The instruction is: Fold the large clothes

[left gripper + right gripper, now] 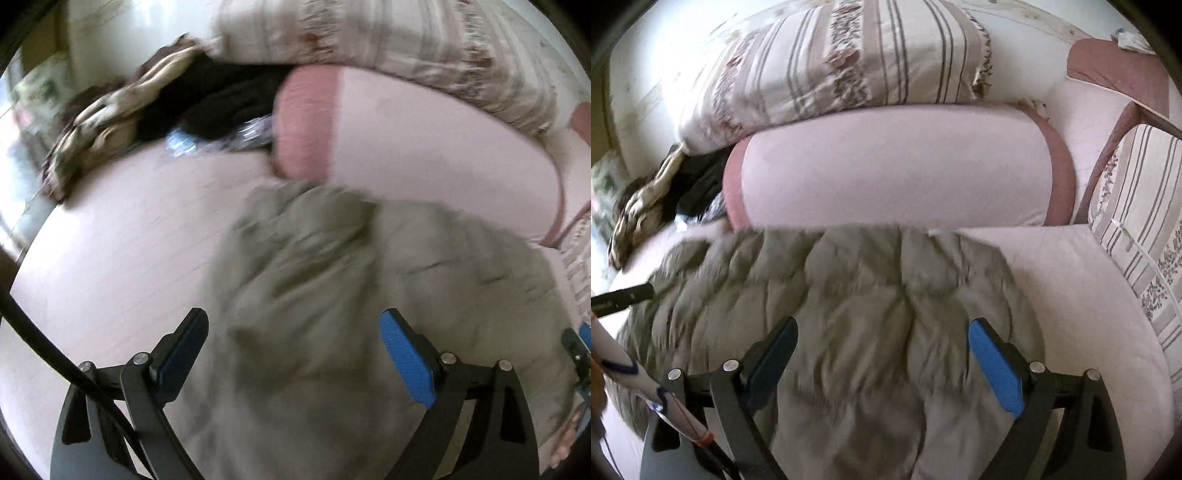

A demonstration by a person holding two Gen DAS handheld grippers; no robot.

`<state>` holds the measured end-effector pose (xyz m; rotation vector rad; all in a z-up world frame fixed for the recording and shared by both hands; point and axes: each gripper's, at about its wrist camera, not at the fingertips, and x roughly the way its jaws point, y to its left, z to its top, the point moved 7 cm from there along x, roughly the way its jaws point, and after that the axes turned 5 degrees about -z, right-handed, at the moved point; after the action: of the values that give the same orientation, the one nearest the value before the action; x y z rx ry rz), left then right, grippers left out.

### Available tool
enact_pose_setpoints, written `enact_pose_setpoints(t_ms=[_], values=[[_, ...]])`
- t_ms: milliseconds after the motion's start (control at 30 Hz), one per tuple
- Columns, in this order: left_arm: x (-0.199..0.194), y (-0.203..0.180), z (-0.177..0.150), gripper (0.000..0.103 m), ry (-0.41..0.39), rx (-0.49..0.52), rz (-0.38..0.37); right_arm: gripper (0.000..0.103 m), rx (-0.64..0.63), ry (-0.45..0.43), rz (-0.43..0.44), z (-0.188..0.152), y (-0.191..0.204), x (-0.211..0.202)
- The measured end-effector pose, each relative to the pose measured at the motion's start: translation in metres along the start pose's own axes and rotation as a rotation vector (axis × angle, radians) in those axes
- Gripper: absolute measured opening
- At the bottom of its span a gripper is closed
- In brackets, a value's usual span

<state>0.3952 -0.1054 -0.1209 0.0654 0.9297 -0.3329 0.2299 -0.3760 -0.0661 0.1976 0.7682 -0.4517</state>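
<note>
A grey-green quilted puffer jacket (351,288) lies crumpled on a pale pink bed sheet (122,236). My left gripper (295,332) is open and empty, its blue-padded fingers spread just above the jacket's left part. In the right wrist view the jacket (871,295) spreads across the bed, its far edge against a pink pillow (897,170). My right gripper (882,336) is open and empty, hovering over the jacket's middle. The left gripper's tip (624,297) shows at the far left, over the jacket's left edge.
The pink pillow (424,140) lies behind the jacket, with a striped floral duvet (849,62) beyond it. A heap of dark and beige clothes (155,99) sits at the bed's far left. Another striped pillow (1137,221) lies on the right. The bed's left edge (22,251) is close.
</note>
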Motion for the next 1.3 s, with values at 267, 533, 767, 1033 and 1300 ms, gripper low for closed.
enact_pose_setpoints(t_ms=[267,533,767,1033,1300], values=[[0.047,0.034,-0.003,0.096,0.099,-0.126,-0.018,0.100,0.031,0.100,-0.073,-0.036,-0.009,0.057],[-0.006,0.047,-0.018,0.094,0.036,-0.092,-0.026,0.095,0.020,0.065,-0.088,-0.028,-0.019,0.001],[-0.067,0.082,-0.069,0.094,-0.017,-0.097,-0.059,0.096,0.122,0.085,-0.033,-0.077,-0.066,-0.069],[-0.060,0.112,-0.143,0.094,0.096,-0.297,-0.340,0.100,0.490,0.169,0.123,-0.156,-0.130,-0.092],[-0.026,0.094,-0.164,0.094,0.116,-0.479,-0.633,0.103,0.742,0.201,0.309,-0.179,-0.102,-0.053]])
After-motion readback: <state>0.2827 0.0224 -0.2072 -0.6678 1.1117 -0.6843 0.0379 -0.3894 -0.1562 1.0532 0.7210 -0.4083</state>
